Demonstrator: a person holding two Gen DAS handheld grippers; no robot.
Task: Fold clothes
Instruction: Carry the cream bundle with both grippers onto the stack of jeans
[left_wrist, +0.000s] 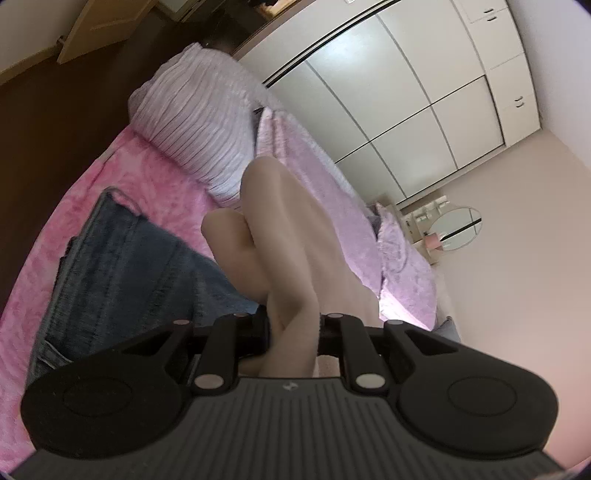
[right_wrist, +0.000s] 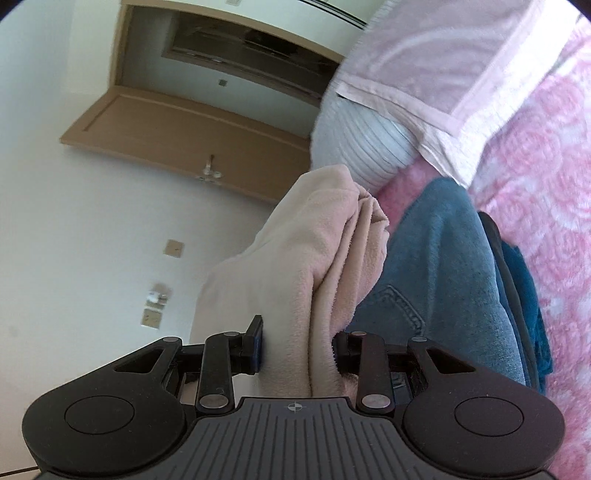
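A pale pink fleece garment (left_wrist: 288, 236) hangs bunched between my two grippers above the bed. My left gripper (left_wrist: 293, 328) is shut on one gathered edge of it, and the cloth rises away from the jaws in thick folds. In the right wrist view my right gripper (right_wrist: 297, 343) is shut on another thick bunch of the same fleece garment (right_wrist: 314, 258). Blue jeans (left_wrist: 122, 258) lie flat on the pink bedspread (left_wrist: 155, 177) to the left of the held cloth. Those jeans (right_wrist: 443, 266) sit just right of the right gripper.
A white ribbed pillow (left_wrist: 195, 122) and a lilac blanket (left_wrist: 332, 192) lie at the head of the bed. A white wardrobe (left_wrist: 406, 92) stands beyond, with a dressing table and round mirror (left_wrist: 458, 229). A wooden door (right_wrist: 192, 125) shows in the right wrist view. A dark blue folded item (right_wrist: 524, 295) rests beside the jeans.
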